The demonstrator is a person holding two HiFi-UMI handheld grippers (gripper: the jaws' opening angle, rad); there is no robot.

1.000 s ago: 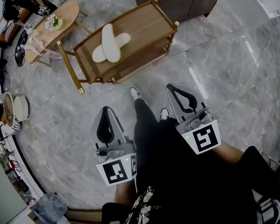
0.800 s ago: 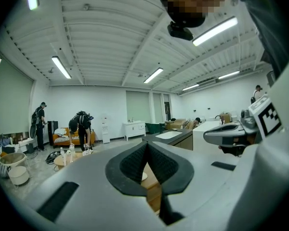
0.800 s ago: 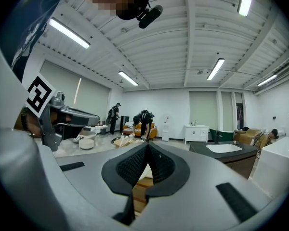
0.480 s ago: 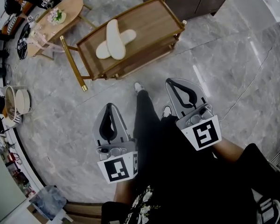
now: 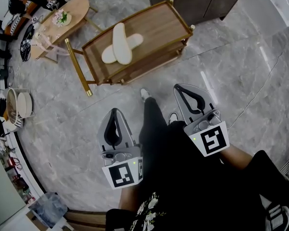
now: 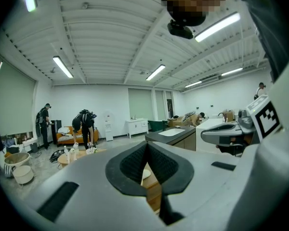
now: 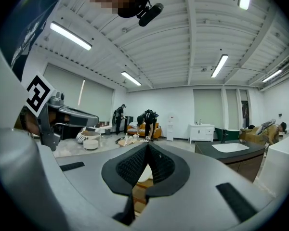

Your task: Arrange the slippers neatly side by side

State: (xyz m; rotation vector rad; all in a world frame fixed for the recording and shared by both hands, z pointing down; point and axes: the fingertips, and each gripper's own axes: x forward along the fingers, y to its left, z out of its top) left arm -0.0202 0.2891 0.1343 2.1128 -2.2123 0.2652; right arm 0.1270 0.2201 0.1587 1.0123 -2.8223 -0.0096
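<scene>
Because the wooden bench (image 5: pixel 159 23) at upper centre carries the slippers (image 5: pixel 121 46) crossed, one over the other, tugging the lower one could drag both off the edge; they sit well apart from the left gripper (image 5: pixel 114 114) and right gripper (image 5: pixel 180 88), whose fingers are pressed together on nothing, lower down the frame.
</scene>
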